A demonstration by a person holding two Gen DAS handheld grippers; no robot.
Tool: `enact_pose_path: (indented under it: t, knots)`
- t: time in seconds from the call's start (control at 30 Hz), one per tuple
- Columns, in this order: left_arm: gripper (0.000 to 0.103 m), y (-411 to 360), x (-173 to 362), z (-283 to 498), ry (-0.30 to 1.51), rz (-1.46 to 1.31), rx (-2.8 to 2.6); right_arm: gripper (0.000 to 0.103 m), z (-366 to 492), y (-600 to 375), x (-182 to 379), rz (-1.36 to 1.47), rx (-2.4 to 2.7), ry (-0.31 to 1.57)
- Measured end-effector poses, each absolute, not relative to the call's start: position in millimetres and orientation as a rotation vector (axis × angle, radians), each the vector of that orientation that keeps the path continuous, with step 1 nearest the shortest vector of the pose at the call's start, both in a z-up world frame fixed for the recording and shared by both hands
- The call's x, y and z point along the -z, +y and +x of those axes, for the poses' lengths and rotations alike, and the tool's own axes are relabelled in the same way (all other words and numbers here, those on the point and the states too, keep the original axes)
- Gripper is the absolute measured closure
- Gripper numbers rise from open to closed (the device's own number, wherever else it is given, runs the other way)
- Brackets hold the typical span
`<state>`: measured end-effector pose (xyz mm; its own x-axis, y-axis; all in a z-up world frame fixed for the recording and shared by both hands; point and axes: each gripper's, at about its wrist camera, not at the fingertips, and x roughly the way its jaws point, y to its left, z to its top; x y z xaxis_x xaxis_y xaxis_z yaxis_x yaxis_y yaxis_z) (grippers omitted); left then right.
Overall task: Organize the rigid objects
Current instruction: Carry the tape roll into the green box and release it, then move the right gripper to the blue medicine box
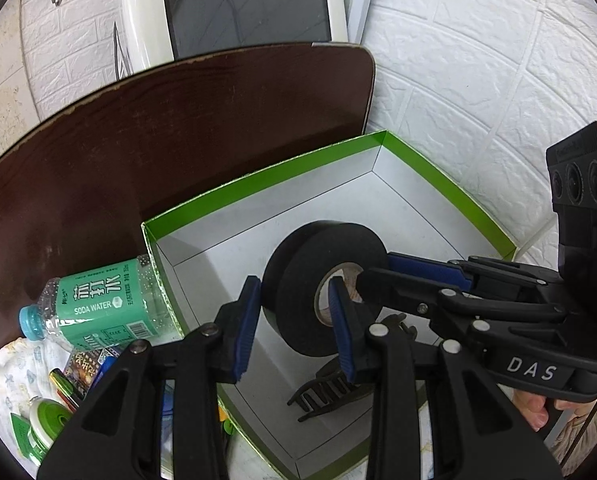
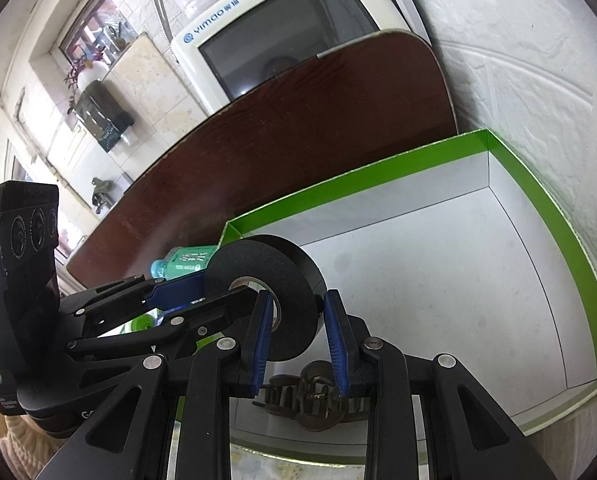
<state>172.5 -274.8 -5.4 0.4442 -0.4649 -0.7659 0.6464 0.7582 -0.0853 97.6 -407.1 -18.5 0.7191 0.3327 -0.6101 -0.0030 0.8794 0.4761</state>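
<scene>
A black tape roll (image 1: 322,280) (image 2: 258,276) hangs over a white box with a green rim (image 1: 298,164) (image 2: 378,168). My left gripper (image 1: 294,296) (image 2: 218,288) is shut on the roll's wall, one pad in the core hole and one on the outer face. From the other side my right gripper (image 2: 298,304) (image 1: 378,276) is shut on the same roll in the same way. Under the roll, a dark hair claw clip (image 1: 330,388) (image 2: 310,400) lies on the box floor.
A soda water bottle (image 1: 98,304) (image 2: 182,262) lies against the box's left wall on a dark brown table (image 1: 178,120). A cloth (image 1: 2,384), a green round case (image 1: 46,420) and small packets sit lower left. A cream monitor (image 1: 246,8) and a white brick wall (image 1: 478,80) stand behind.
</scene>
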Motion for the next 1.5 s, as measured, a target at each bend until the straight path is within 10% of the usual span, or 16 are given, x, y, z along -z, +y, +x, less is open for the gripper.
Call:
enact_pose_path:
  t: [1.5]
  knots:
    - [0.056,-195.8,-0.7,151.7,0.858,0.207,0.603,0.074,83.4,-353.7,1.4,0.407,-0.201,0.768]
